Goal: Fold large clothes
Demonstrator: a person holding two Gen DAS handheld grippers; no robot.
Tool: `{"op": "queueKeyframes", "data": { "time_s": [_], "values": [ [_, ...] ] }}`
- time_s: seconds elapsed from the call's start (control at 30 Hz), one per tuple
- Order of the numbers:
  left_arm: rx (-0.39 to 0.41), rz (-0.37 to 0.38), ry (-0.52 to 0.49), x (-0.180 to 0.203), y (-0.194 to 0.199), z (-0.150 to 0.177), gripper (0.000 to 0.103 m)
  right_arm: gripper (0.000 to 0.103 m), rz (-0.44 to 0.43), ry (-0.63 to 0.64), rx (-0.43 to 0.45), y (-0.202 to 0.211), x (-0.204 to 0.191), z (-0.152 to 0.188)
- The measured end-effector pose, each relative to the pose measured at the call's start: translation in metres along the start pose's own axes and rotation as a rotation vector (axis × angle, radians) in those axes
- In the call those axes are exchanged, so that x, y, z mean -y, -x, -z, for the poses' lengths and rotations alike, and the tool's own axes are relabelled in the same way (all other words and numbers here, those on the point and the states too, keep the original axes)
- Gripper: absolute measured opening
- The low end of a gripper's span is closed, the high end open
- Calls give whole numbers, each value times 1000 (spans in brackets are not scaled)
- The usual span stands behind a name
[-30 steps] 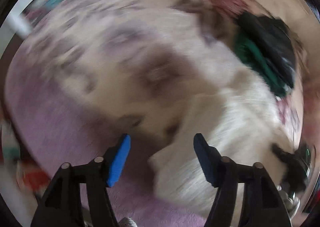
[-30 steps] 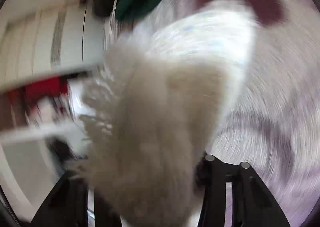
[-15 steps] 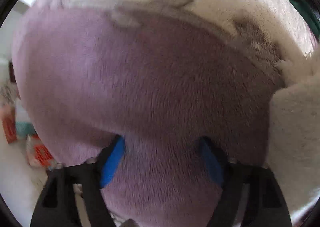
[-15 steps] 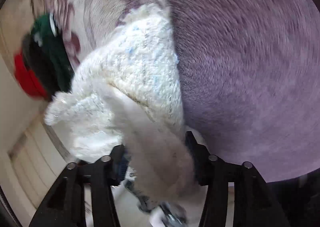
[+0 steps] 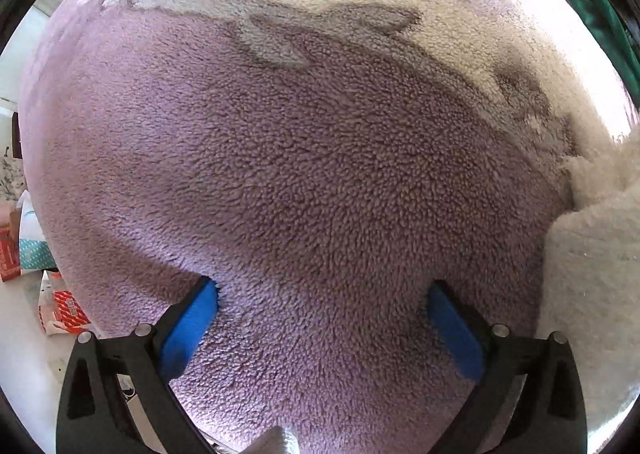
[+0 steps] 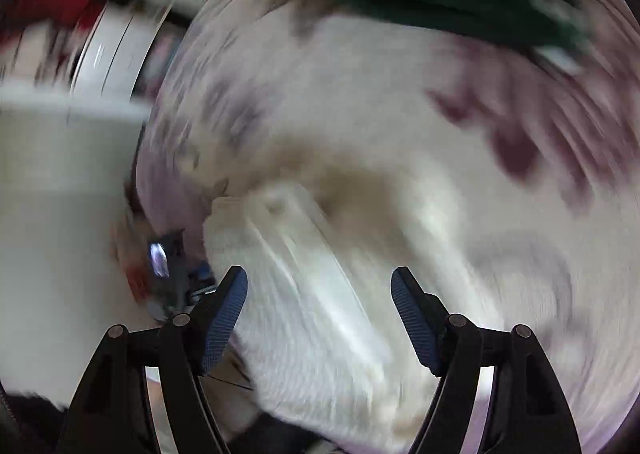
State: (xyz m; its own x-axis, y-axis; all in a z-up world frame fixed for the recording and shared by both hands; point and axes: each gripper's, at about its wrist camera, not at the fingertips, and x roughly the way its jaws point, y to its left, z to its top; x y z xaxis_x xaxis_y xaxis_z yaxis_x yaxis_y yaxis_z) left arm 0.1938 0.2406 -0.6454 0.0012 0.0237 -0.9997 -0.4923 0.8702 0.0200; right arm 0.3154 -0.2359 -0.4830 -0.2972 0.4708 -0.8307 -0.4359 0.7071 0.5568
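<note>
A fluffy cream-white garment (image 6: 328,294) lies on a purple and cream fleece blanket (image 5: 304,173). In the left wrist view only its edge (image 5: 592,278) shows at the right. My left gripper (image 5: 322,314) is open, its blue pads pressed down into the purple blanket, holding nothing. My right gripper (image 6: 320,294) is open above the white garment, which lies loose below the fingers. The right wrist view is blurred by motion.
A dark green and black garment (image 6: 460,9) lies on the blanket at the far side; it also shows in the left wrist view (image 5: 600,13). Red and white boxes (image 5: 60,310) lie on the floor left of the blanket. A white cabinet (image 6: 120,33) stands beyond the blanket's edge.
My right gripper has opened and let go of the white garment, which now lies below it. My left gripper dropped onto the purple blanket and stays there, open.
</note>
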Motion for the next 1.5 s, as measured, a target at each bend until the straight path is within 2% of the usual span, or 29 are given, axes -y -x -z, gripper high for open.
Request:
{"op": "queueKeyframes", "data": {
  "time_s": [0.07,0.1,0.13,0.17,0.2,0.33,0.4,0.47,0.53,0.57,0.6,0.67,0.7,0.77,0.8,0.87,0.9,0.97,1.07,1.13,1.2,1.3,1.33,1.37,1.4,1.43,1.5],
  "values": [
    [5,9,21,1,7,-1,103,77,16,52,-129,-41,-19,-19],
    [3,13,41,1,14,1,103,74,39,60,-139,-49,-23,-22],
    [6,23,60,0,20,3,103,65,65,77,-122,-51,-31,-26],
    [15,39,84,-2,28,6,103,27,66,77,-121,-56,-39,-31],
    [27,45,102,-3,37,10,103,22,51,40,-97,-48,-44,-27],
    [89,67,132,13,91,21,103,18,-28,-126,24,8,-58,6],
    [153,130,149,36,134,25,103,18,-88,-211,82,42,-74,32],
    [197,140,89,72,156,24,103,17,-97,-239,113,55,-98,48],
    [174,135,40,100,150,22,103,17,-80,-290,136,68,-95,58],
    [137,162,31,108,141,22,103,16,-60,-301,143,76,-87,58],
    [114,193,34,113,133,23,103,16,6,-314,169,81,-81,55],
    [88,224,48,115,119,23,103,16,80,-340,186,81,-59,45],
    [83,265,59,117,115,23,103,16,177,-348,194,72,-41,37],
    [54,330,82,120,108,16,103,16,303,-317,166,42,-17,20],
    [49,338,84,124,108,16,103,16,365,-289,136,17,-10,13],
    [40,323,59,129,104,14,103,16,491,-142,54,-39,-12,-1],
    [38,319,52,131,104,16,103,17,519,-98,24,-60,-14,-6],
    [45,307,47,126,106,17,103,18,552,-49,15,-68,-23,-12],
    [58,255,14,121,106,20,103,31,456,-37,1,-50,-32,-17],
    [38,260,20,115,94,23,103,67,305,-86,13,-26,-21,-12],
    [18,313,42,107,82,20,103,72,215,-147,44,-8,3,-2],
    [7,364,46,98,77,16,103,72,224,-265,70,2,54,18],
    [11,377,39,95,77,17,103,72,199,-298,74,-1,72,26],
    [13,397,37,93,77,18,103,72,130,-341,68,-8,91,36],
    [11,434,40,91,75,19,103,74,15,-398,44,-22,111,48],
    [3,471,45,87,73,22,103,81,-64,-423,24,-34,121,58],
    [-26,576,82,80,63,24,103,85,-159,-422,-1,-58,129,72]
  ]
}}
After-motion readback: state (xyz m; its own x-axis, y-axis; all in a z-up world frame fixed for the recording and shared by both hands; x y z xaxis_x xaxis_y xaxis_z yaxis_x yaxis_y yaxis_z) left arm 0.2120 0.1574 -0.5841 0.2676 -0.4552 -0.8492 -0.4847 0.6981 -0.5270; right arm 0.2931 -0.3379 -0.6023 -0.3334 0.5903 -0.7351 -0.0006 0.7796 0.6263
